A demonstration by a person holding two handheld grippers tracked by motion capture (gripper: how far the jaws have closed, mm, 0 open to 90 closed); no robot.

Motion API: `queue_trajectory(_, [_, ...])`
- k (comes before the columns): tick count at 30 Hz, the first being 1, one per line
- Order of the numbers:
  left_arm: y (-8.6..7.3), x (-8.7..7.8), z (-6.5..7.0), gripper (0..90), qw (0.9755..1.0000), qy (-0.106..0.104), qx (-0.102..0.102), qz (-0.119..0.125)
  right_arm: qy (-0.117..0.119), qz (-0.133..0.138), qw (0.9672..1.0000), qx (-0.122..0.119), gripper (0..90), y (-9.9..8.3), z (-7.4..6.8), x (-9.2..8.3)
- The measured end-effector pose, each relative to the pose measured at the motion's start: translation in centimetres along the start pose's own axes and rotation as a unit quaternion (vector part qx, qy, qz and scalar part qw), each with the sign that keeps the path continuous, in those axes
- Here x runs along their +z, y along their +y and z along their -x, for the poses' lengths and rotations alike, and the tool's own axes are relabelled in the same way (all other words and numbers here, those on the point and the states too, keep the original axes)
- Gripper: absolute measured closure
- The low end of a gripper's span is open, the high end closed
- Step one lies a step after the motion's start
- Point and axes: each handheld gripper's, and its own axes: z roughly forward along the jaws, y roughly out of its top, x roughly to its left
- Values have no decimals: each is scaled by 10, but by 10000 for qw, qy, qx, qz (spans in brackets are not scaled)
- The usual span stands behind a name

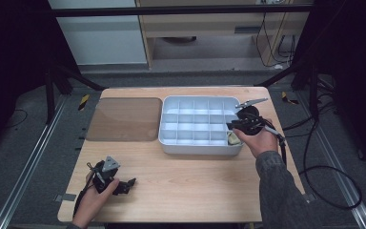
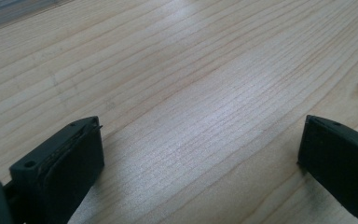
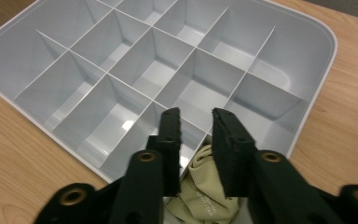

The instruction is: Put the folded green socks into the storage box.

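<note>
The right gripper (image 3: 196, 122) has its matte black jaws slightly parted, pinching nothing; a crumpled beige cloth (image 3: 205, 186) lies just beneath them in a corner cell of the smooth white divided tray (image 3: 314, 88); the left gripper (image 2: 200, 144) rests spread wide over the grained wooden table (image 2: 191, 70).

beige cloth (image 3: 205, 186) partly behind jaws, cut off below

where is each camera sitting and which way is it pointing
High view: above the person's side, looking forward and down on the table; shows both forearms, left gripper, right gripper.
Left gripper view: rides the left gripper, looks along its wide-apart jaws at bare wood.
Right gripper view: rides the right gripper, looks over its parted jaws into the divided tray, beige cloth below.
Shared: high and right gripper views show the tray and cloth.
</note>
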Motion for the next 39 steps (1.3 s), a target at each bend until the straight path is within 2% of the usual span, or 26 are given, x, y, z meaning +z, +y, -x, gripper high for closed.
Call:
queue_trajectory(12, [0, 0, 0, 0, 10000, -4, 3, 7, 19, 245, 9997, 22, 325, 4, -15, -12])
queue_trajectory(17, [0, 0, 0, 0, 10000, -11, 2, 8, -98, 235, 9996, 103, 133, 10, -22, -12])
queue_trajectory(18, [0, 0, 0, 0, 10000, -9, -1, 6, -81, 218, 9997, 125, 118, 12, -24, -13])
queue_trajectory(20, [1, 1, 0, 0, 10000, -13, 4, 7, -23, 360, 9993, 77, 88, 13, -27, -16])
queue_trajectory(23, [1, 1, 0, 0, 10000, -14, 7, 9, 38, 521, 9986, 57, 68, 13, -32, -19])
queue_trajectory(26, [0, 1, 0, 0, 10000, -15, 8, 18, -39, 589, 9983, -38, 70, 12, -39, -23])
queue_trajectory(29, [-1, 0, 1, 0, 10000, -27, 20, 32, -89, 623, 9980, -116, 69, 10, -45, -27])
queue_trajectory(39, [0, 0, 1, 0, 10000, -47, 35, 21, 22, 740, 9969, -278, 79, -1, -61, -31])
